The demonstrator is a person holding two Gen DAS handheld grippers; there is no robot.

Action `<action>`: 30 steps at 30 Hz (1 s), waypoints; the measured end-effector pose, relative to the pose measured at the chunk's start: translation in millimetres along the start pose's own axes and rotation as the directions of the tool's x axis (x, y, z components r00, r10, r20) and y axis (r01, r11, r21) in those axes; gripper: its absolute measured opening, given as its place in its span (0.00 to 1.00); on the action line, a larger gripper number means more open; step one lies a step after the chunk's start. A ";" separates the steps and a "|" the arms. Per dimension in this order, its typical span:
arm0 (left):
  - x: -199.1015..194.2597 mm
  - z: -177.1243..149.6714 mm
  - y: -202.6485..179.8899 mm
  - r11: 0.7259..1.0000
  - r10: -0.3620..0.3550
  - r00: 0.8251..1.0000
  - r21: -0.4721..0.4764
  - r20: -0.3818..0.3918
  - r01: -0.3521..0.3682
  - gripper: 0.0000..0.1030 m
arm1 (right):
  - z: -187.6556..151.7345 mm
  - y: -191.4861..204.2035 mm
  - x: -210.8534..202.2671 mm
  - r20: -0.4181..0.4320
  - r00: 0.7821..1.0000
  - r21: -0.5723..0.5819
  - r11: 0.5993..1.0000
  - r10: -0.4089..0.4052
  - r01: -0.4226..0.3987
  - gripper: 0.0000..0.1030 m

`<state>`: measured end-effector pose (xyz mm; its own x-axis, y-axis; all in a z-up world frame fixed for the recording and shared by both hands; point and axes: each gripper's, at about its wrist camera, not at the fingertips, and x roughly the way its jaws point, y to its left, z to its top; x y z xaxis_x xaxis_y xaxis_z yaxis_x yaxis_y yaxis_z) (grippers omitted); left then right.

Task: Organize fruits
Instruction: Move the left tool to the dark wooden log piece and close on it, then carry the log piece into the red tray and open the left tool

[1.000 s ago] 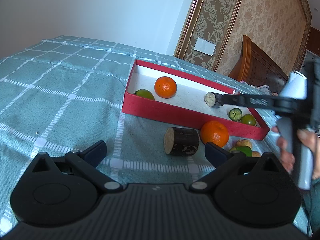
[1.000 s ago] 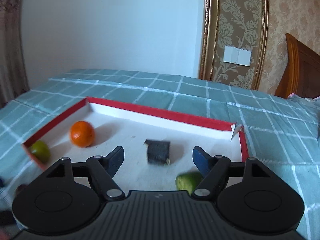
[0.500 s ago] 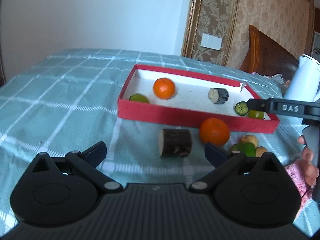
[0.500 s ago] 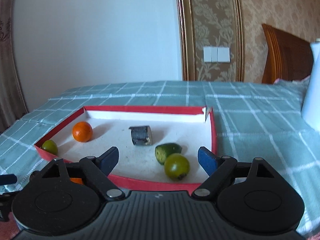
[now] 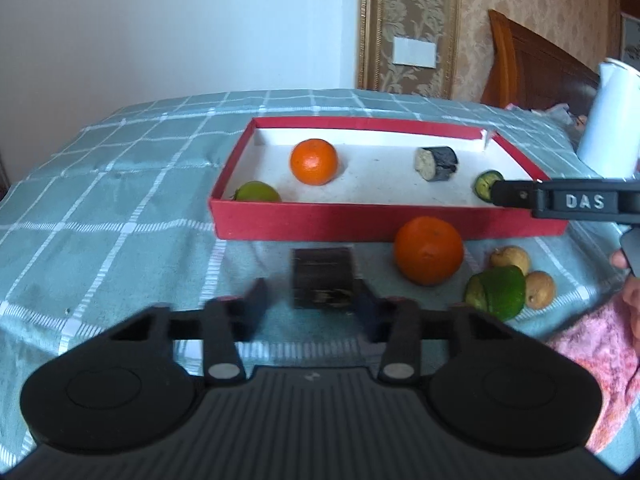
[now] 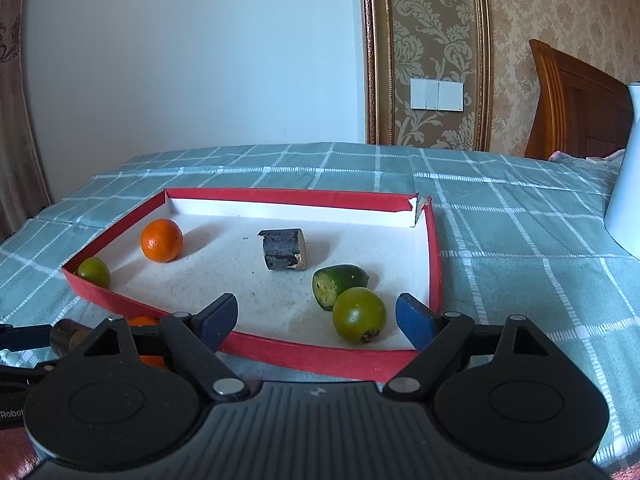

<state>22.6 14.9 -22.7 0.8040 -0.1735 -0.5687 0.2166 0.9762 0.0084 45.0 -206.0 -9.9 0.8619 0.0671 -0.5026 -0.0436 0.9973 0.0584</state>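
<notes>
The left gripper (image 5: 312, 306), jaws part open and blurred, straddles the dark log piece (image 5: 322, 276) without gripping; a skewed squeeze could roll it toward 12 o'clock against the red tray (image 5: 304, 222). The right gripper (image 6: 316, 316) hangs open, empty, over the tray's roomy white floor.

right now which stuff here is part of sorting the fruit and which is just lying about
Part of the job:
- red box
- loose orange
- dark cane piece between the left tool's fingers
- cut green fruit
- two small brown fruits
- fruit already in the box

Just lying about:
- white jug
- pink cloth
- checked bedspread
</notes>
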 end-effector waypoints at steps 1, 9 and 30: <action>-0.1 0.3 -2.5 1.000 0.009 1.000 0.010 0.001 -0.009 0.29 | -0.1 0.4 0.3 0.000 1.000 0.000 1.000 -0.003 0.003 0.84; -2.8 -0.4 -5.3 0.999 0.028 1.000 0.026 0.010 -0.028 0.29 | -1.6 0.5 1.1 0.001 1.000 0.002 1.000 -0.011 0.011 0.85; 16.4 61.9 -6.6 0.996 0.028 0.992 0.075 0.119 -0.037 0.29 | 0.2 3.4 -1.0 -0.006 1.000 0.009 1.000 0.000 0.000 0.85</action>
<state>68.7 -2.4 18.8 0.8700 -0.1604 -0.4663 0.2277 0.9694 0.0914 44.1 -202.8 -9.0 0.8590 0.0672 -0.5075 -0.0392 0.9971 0.0658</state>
